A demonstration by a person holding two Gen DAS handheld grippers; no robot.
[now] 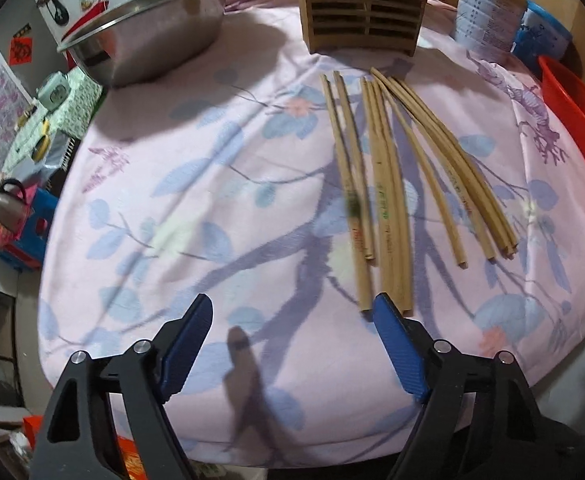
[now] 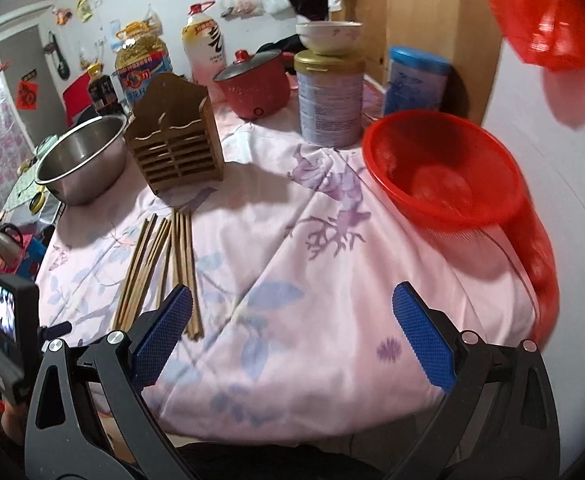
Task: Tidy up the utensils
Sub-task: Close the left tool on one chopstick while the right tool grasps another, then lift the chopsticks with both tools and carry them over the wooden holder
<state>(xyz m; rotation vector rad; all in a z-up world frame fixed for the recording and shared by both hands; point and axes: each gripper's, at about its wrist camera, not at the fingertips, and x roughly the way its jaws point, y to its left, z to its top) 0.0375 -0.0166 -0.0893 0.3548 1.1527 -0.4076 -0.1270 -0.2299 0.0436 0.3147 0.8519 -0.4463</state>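
Far left on the surface (image 1: 212,184), steel bowl (image 1: 148,36); right of it, wooden holder (image 1: 364,8), with chopsticks (image 1: 388,184) lying loose in front, beside a red basket (image 2: 444,172). Left gripper (image 1: 292,316) low over cloth, jaws spread, nothing between, right tip at the nearest chopstick ends. Right gripper (image 2: 292,304) likewise spread, empty.
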